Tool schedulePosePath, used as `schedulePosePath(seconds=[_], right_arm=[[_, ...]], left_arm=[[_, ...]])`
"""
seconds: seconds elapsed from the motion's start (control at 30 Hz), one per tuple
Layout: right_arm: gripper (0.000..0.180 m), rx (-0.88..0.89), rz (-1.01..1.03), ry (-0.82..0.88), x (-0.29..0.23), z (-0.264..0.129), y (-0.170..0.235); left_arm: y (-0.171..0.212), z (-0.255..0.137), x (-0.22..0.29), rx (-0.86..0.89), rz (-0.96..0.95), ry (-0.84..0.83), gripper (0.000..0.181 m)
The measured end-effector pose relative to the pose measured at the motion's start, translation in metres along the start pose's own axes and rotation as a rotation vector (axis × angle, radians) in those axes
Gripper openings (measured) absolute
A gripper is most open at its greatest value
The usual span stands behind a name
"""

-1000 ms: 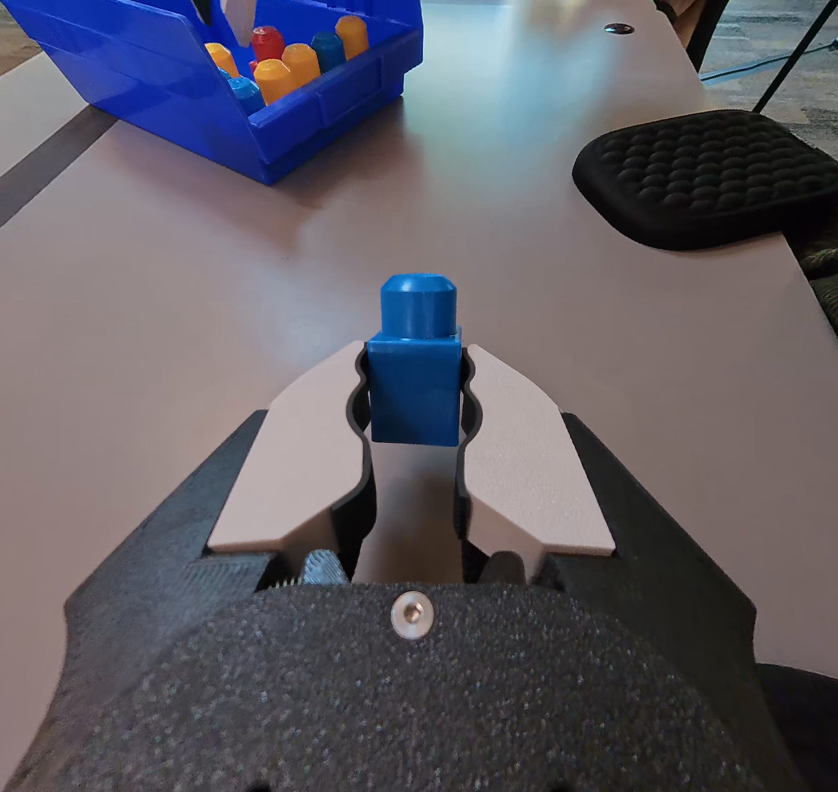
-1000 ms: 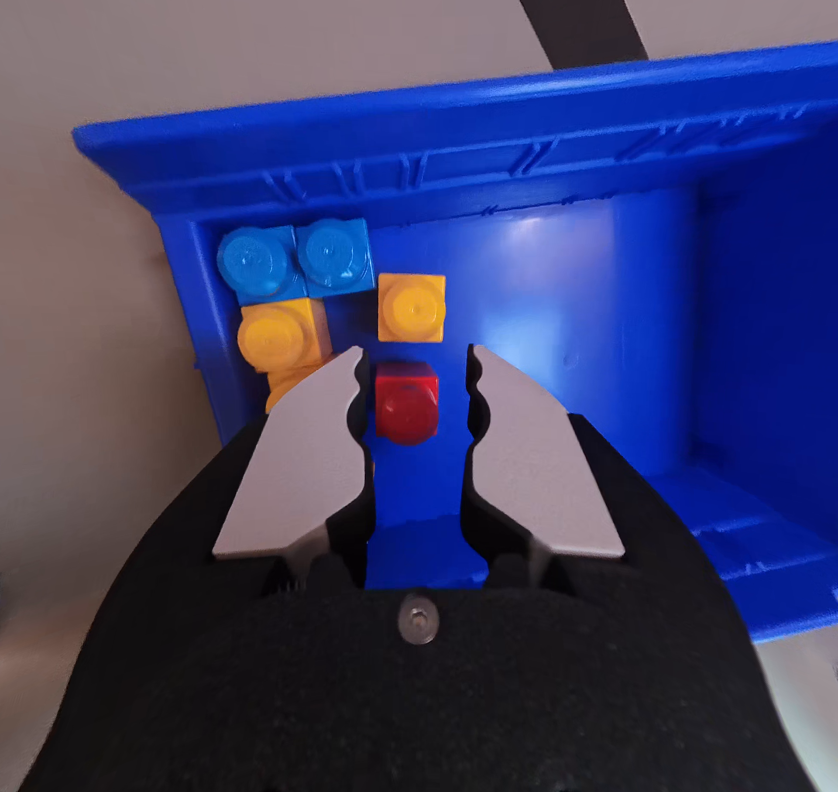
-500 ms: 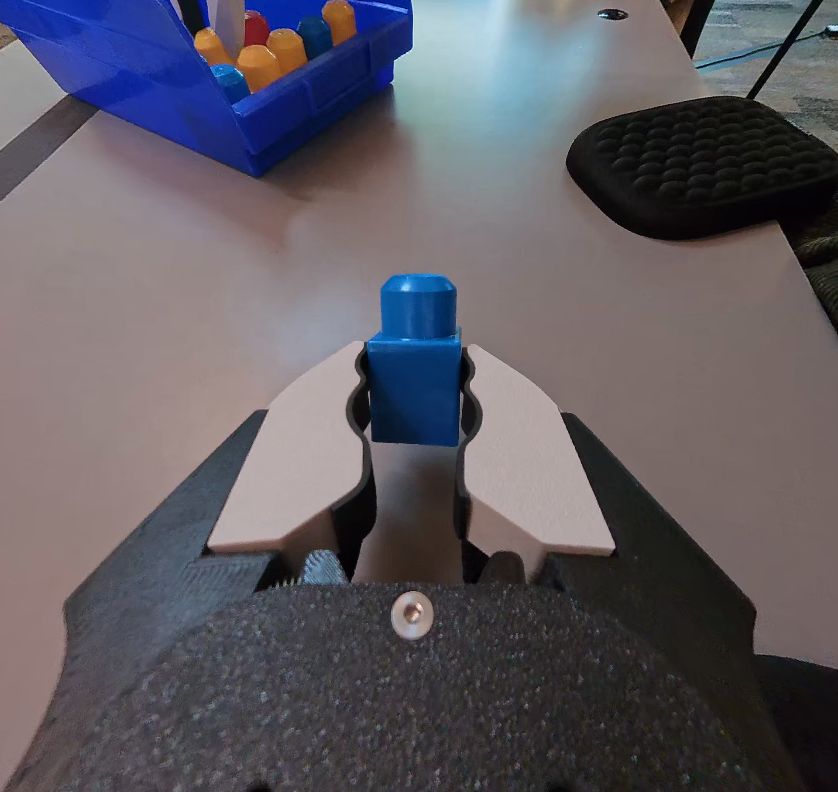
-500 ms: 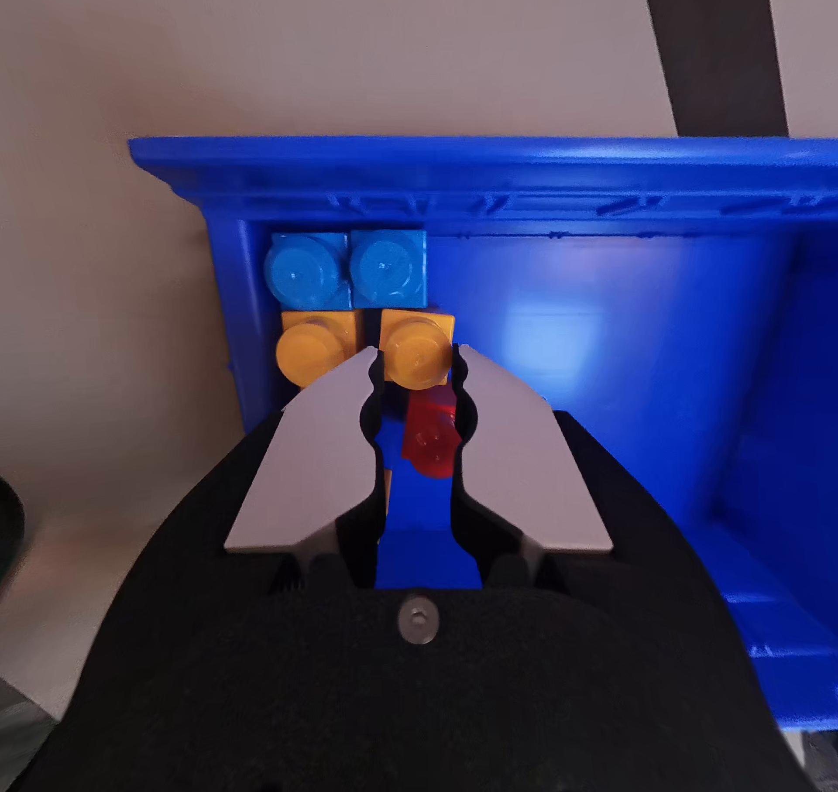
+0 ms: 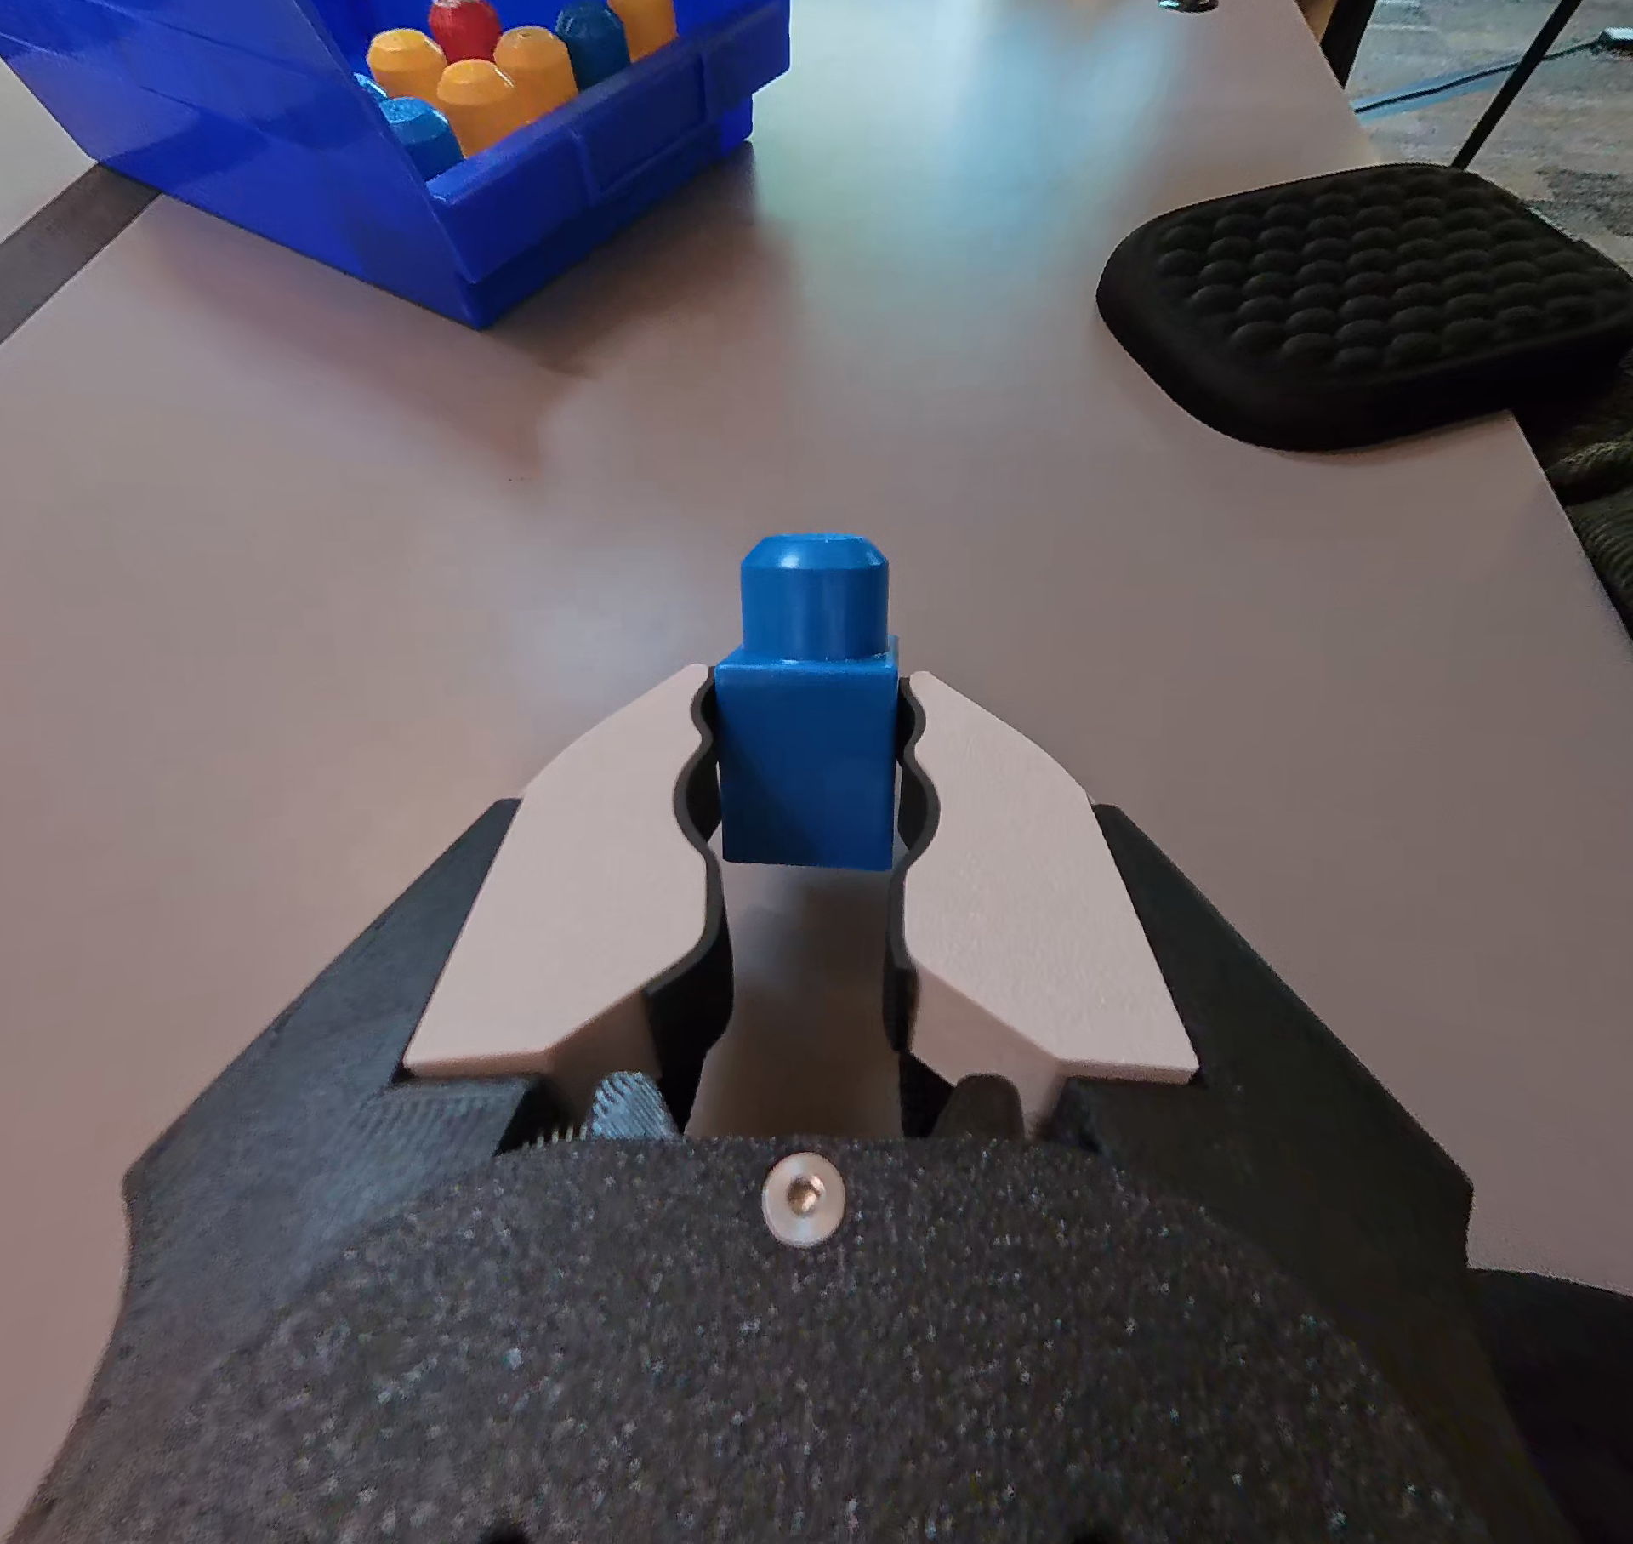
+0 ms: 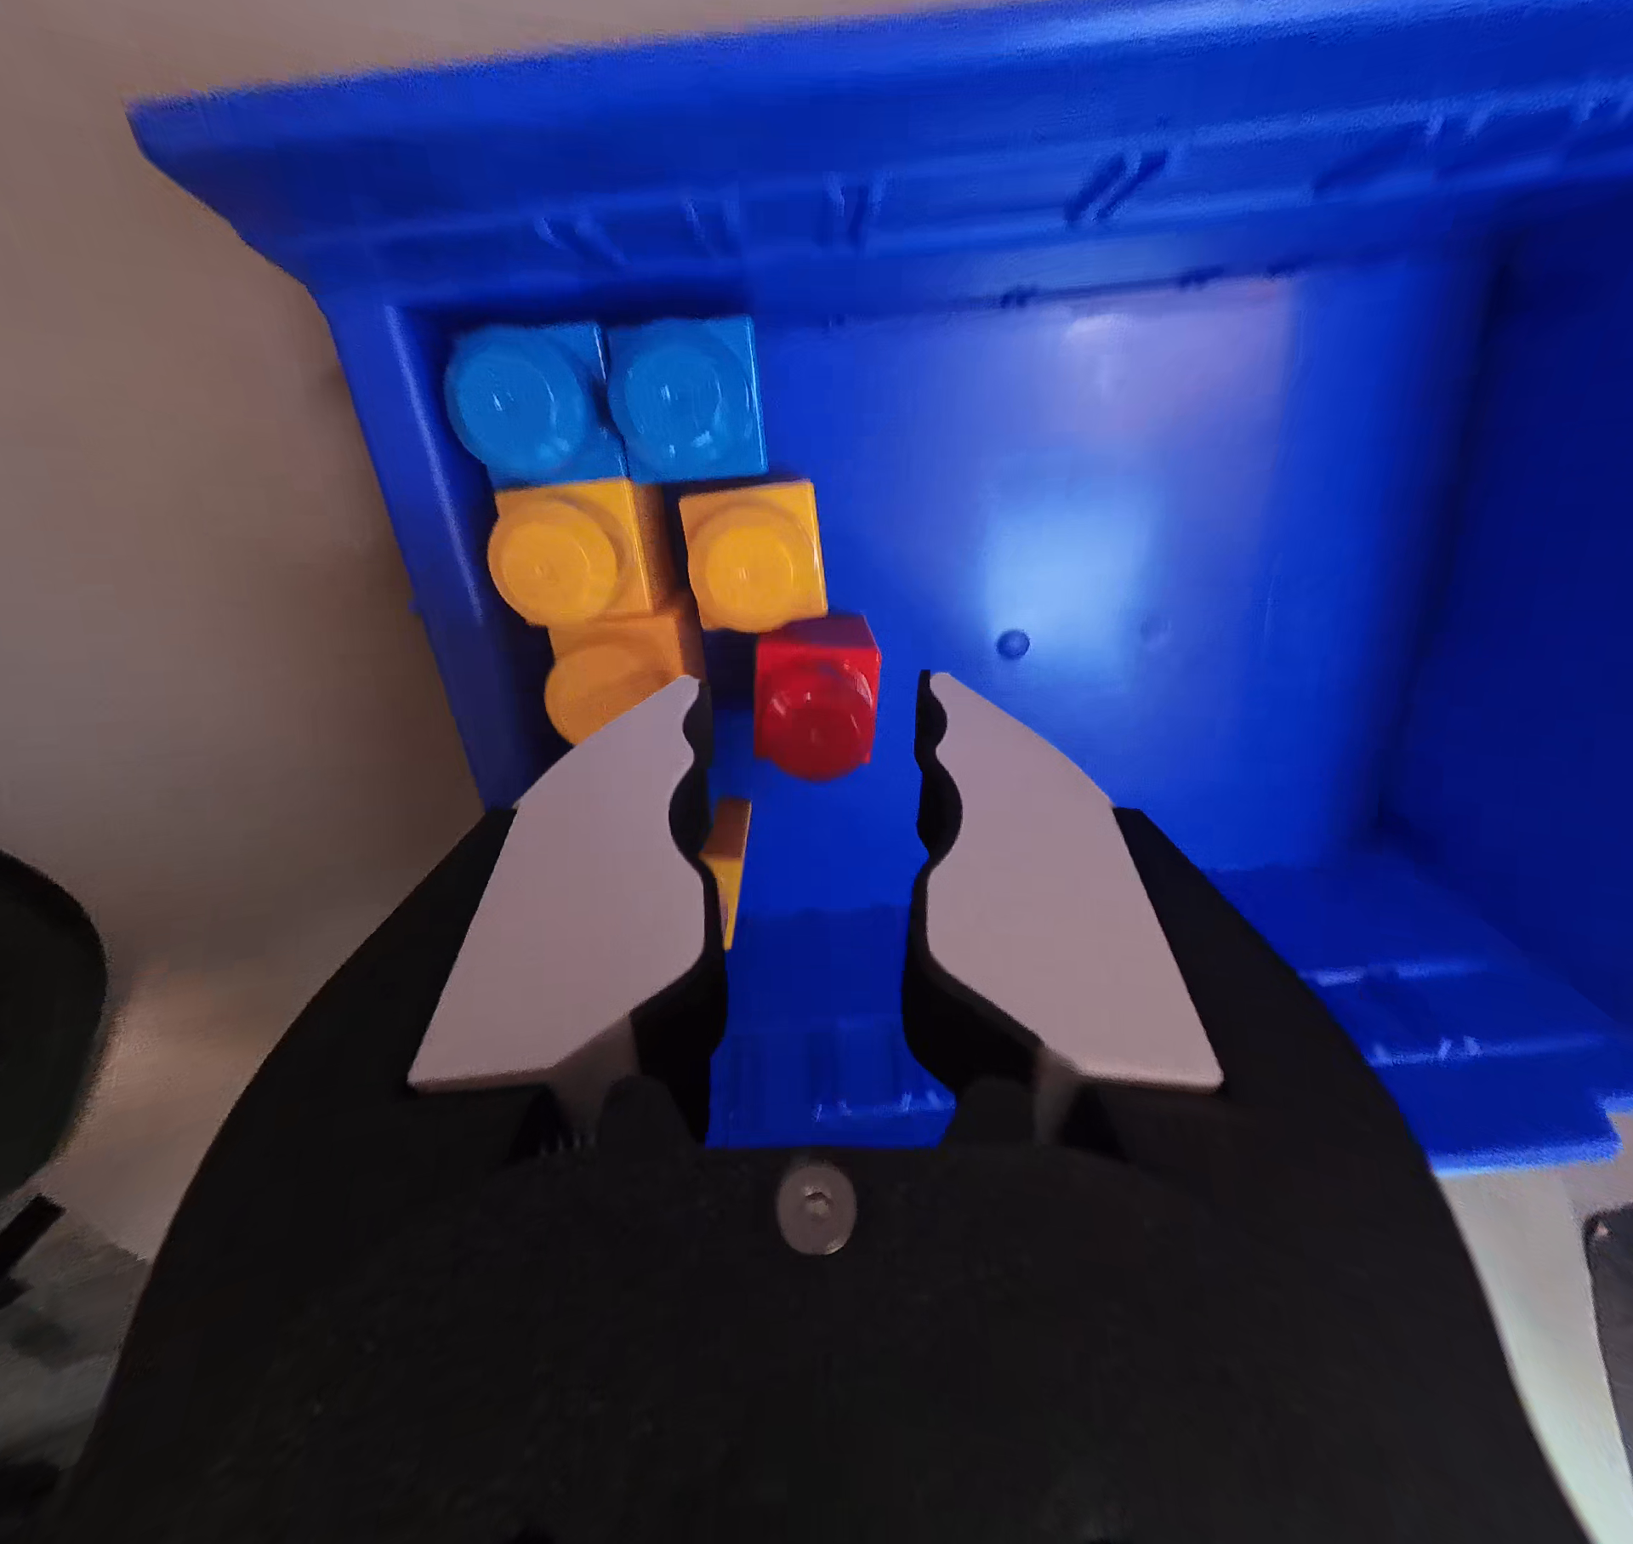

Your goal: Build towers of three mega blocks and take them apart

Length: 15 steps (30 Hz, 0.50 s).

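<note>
The left gripper (image 5: 808, 759) is squeezing a blue plastic block (image 5: 806, 759); the right gripper (image 6: 808, 688), spread wide inside the blue plastic bin (image 6: 884, 158), is going for the red plastic block (image 6: 817, 697) and next needs to close on it.

My left wrist view is bright and crisp in the middle, with a broad pale glare streaking down the table (image 5: 928, 202) at upper centre, soft shadows beneath the blue bin (image 5: 548, 202) at upper left, and straight lines bowing toward the frame edges. My right wrist view is dimmer and smeared with motion blur: the bin rim (image 6: 884, 114) along the top is fuzzy, a hazy bright patch sits on the bin floor (image 6: 1087, 529), and the lower half is near black.
</note>
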State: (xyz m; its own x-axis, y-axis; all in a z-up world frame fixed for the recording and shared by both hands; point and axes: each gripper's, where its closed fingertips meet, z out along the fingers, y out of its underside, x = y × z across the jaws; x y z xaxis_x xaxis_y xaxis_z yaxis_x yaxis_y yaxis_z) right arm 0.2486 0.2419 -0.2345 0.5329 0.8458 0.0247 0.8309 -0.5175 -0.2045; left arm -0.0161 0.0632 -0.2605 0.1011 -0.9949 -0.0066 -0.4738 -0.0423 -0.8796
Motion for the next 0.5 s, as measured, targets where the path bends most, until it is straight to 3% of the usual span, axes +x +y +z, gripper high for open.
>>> schedulePosePath(seconds=[0.1,0.2,0.5], right_arm=[[0.042,-0.058,0.024,-0.005,0.0,0.006,0.017],[0.029,-0.071,0.021,-0.007,-0.001,0.018,0.021],[0.03,-0.043,-0.044,-0.096,-0.015,0.023,0.011]], left_arm=[[0.0,0.001,0.001,-0.002,0.001,0.002,0.036],[0.001,0.001,0.001,-0.005,0.0,0.002,0.036],[0.003,0.002,0.001,-0.012,-0.003,0.01,0.036]])
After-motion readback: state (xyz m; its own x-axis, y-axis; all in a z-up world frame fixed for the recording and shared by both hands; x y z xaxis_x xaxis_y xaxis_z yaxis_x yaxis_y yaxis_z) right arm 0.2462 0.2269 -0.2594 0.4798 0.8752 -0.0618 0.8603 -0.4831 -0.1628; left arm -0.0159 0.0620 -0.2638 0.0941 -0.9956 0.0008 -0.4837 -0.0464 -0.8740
